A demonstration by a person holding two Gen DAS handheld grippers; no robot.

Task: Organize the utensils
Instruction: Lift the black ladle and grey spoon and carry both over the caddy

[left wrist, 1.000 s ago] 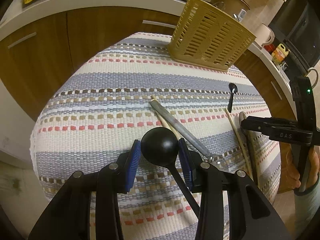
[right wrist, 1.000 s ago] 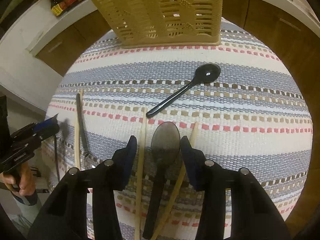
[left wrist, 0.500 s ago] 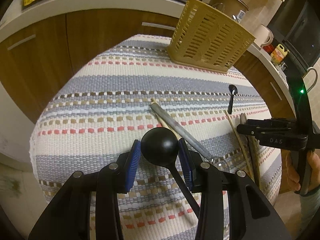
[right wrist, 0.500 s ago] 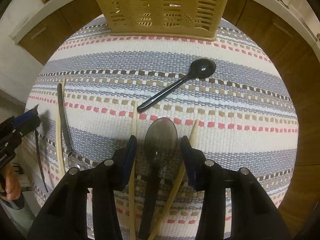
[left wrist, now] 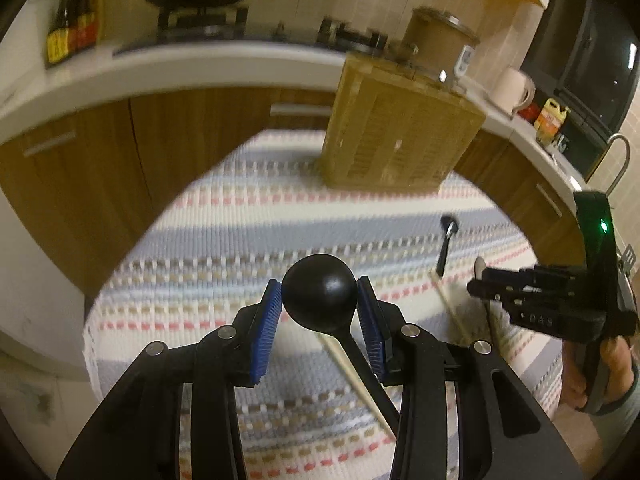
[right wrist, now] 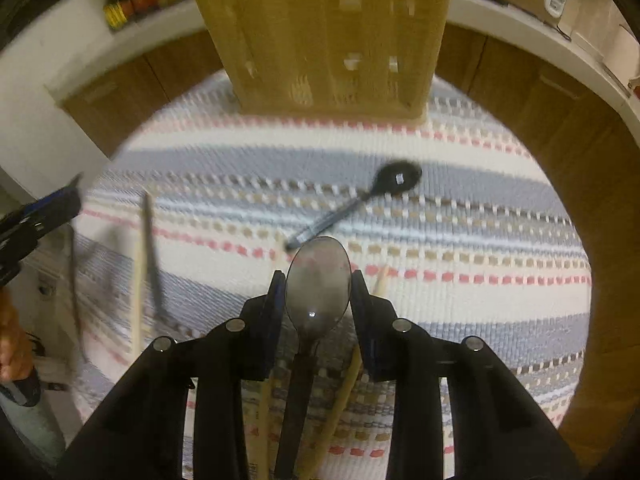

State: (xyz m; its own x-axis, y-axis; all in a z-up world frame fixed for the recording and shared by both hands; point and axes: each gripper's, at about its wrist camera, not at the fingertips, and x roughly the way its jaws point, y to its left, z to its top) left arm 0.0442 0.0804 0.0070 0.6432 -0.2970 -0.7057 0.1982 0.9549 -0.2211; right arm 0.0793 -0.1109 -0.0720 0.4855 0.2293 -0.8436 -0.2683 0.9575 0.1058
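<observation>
2 wrist fisheyes, close above striped cloth (left wrist: pixel 224 216), both facing utensil basket (right wrist: pixel 328 36)

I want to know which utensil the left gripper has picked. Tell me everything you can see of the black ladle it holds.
The black ladle looks like matte plastic, with a round, domed bowl showing a small highlight. The blue pads of the left gripper press on both sides of the bowl. Its thin handle runs back and down to the right, under the gripper. It seems lifted above the striped cloth.
</observation>
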